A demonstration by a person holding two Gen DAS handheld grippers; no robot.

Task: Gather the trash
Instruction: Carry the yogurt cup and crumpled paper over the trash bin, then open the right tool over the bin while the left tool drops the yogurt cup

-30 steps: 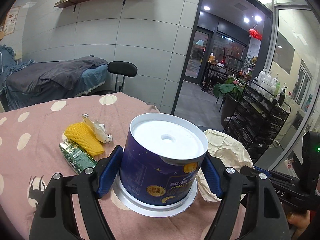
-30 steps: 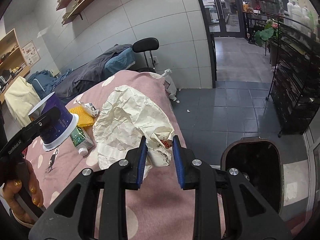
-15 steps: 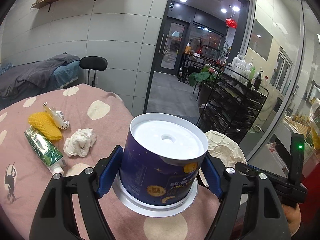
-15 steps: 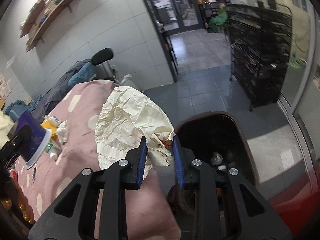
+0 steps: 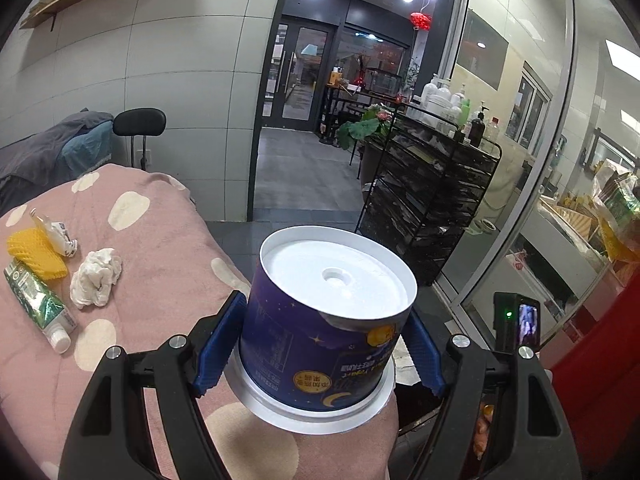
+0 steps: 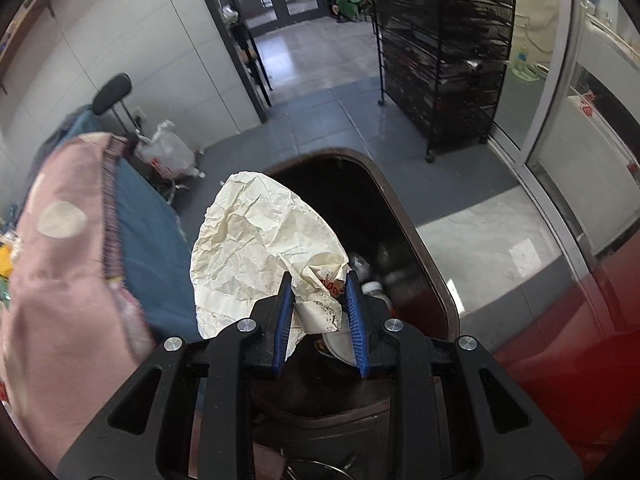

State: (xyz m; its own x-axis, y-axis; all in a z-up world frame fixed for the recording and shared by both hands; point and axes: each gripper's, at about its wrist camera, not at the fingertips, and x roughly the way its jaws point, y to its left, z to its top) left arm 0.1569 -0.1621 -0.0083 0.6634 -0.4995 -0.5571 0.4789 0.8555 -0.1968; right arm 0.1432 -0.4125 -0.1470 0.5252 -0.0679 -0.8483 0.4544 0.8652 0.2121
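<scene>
Left gripper (image 5: 320, 344) clamped on an upside-down dark blue paper tub (image 5: 324, 320), blue pads pressed to its two sides, white base up and wide white rim down, held over the near right corner of the pink spotted bed cover (image 5: 168, 232). On that cover, to the left: a crumpled white tissue (image 5: 96, 278), a green and white tube (image 5: 38, 304) with its cap pointing near, a yellow foam net (image 5: 34, 252), and a small crushed white wrapper (image 5: 56, 232) just beside the net on its far side. Behind, a black stool (image 5: 139, 122) against the tiled wall, a doorway, and a black wire rack (image 5: 432, 196) with bottles on top at right. Right gripper (image 6: 318, 304) closed tight on a crumpled cream paper wrapper (image 6: 256, 240), pinched at its bunched end with red print, the rest fanning out up and left. Wrapper held above the mouth of a dark open trash bin (image 6: 420, 236) on the grey tile floor, some rubbish visible inside. Edge of the bed cover, blurred, at left in this view; the wire rack far right; a tied plastic bag (image 6: 168, 152) on the floor by the wall.
</scene>
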